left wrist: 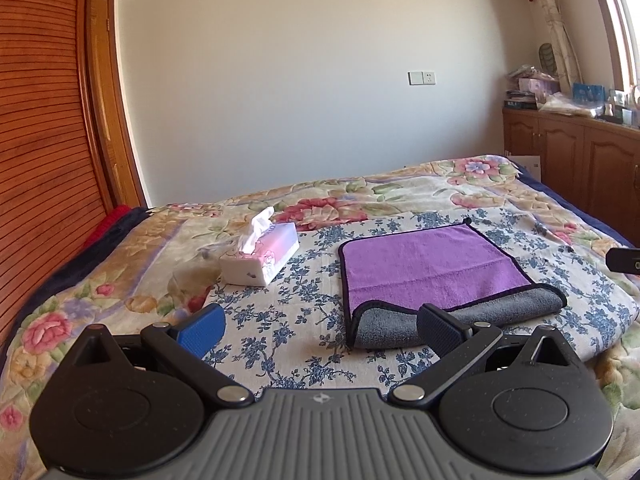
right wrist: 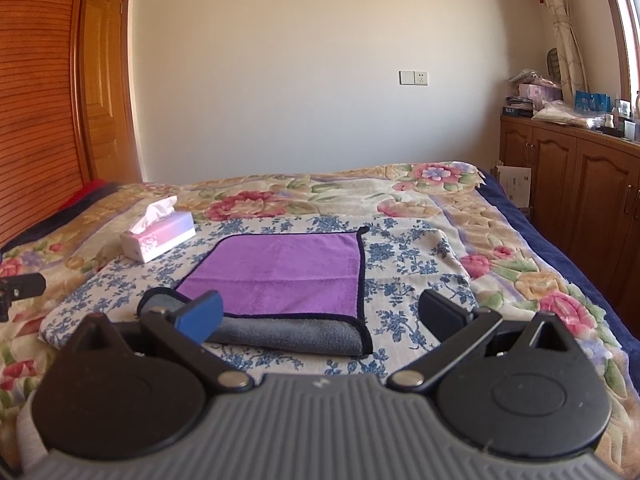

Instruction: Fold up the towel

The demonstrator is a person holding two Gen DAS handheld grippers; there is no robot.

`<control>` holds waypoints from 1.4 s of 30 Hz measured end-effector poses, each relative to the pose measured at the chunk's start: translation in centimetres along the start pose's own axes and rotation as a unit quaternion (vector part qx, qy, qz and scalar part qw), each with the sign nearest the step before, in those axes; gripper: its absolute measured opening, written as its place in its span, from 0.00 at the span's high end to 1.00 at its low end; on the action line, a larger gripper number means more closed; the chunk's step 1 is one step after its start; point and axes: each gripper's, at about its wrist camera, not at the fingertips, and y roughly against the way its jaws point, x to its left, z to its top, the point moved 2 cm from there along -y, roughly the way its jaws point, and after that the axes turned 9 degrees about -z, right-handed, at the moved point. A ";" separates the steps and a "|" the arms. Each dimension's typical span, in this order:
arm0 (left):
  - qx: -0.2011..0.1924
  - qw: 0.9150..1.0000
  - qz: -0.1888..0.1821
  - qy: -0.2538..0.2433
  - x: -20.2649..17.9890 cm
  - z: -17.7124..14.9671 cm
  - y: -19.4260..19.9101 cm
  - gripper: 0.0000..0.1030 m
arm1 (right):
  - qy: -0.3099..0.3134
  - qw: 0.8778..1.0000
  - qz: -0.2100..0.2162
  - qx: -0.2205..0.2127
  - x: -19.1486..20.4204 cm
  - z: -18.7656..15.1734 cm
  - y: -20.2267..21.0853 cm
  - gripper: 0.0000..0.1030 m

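A purple towel [left wrist: 432, 264] with a grey underside and dark trim lies on the blue-flowered cloth on the bed; its near edge is folded back, showing a grey roll [left wrist: 460, 318]. It also shows in the right wrist view [right wrist: 288, 276]. My left gripper [left wrist: 320, 330] is open and empty, hovering just before the towel's near left corner. My right gripper [right wrist: 320, 314] is open and empty, hovering over the towel's near right part. A bit of the right gripper [left wrist: 624, 260] shows at the left view's right edge, and a bit of the left gripper [right wrist: 20, 286] at the right view's left edge.
A pink and white tissue box [left wrist: 262, 258] stands left of the towel. The floral bedspread [left wrist: 472, 184] covers the bed. A wooden headboard [left wrist: 40, 160] rises on the left. Wooden cabinets [right wrist: 580, 184] with clutter on top line the right wall.
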 end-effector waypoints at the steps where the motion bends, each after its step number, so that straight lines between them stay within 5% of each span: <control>1: 0.001 1.000 -0.001 -0.001 -0.1 0.0 -0.2 0.00 | 0.000 1.000 -0.001 0.001 -0.1 0.1 -0.2 0.00; 42: 0.066 0.998 -0.020 0.000 0.5 0.0 -11.6 0.00 | 0.054 0.995 0.049 0.062 2.4 -0.4 -8.0 0.00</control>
